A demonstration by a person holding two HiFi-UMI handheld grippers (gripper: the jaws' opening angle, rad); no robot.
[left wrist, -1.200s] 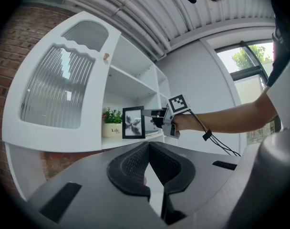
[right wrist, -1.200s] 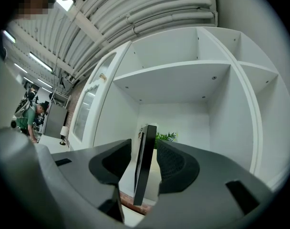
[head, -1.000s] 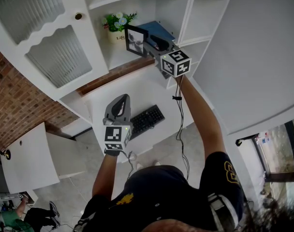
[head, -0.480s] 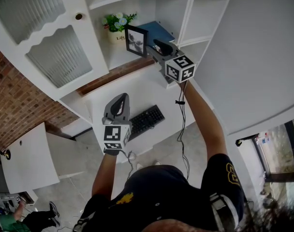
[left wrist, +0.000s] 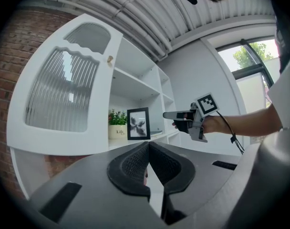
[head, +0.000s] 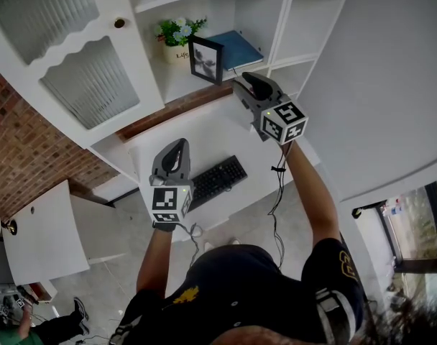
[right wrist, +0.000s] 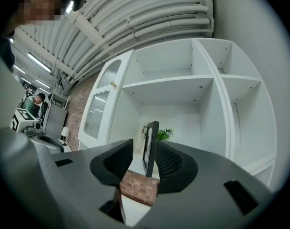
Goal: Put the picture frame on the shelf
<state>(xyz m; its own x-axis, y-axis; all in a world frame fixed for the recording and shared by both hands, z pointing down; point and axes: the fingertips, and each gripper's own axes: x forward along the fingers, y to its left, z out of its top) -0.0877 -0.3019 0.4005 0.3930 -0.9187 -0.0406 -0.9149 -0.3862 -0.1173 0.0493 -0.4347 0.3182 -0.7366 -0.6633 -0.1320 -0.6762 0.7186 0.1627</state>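
Observation:
The black picture frame (head: 205, 59) stands upright on the white shelf (head: 181, 86), between a potted plant and a blue book. It also shows in the left gripper view (left wrist: 138, 123) and edge-on in the right gripper view (right wrist: 150, 148). My right gripper (head: 247, 85) hangs in the air just off the shelf's front edge, apart from the frame. Its jaws are closing and hold nothing. My left gripper (head: 177, 149) hovers lower over the desk, its jaw tips (left wrist: 149, 144) touching and empty.
A potted plant (head: 177, 36) and a blue book (head: 237, 47) flank the frame. The cabinet door (head: 67, 56) with ribbed glass stands open at the left. A black keyboard (head: 217, 180) lies on the white desk (head: 204, 131) below the shelves.
My right gripper has let go of the picture frame and drawn back from the shelf, down and to the right. The frame stays standing. My left gripper has barely moved.

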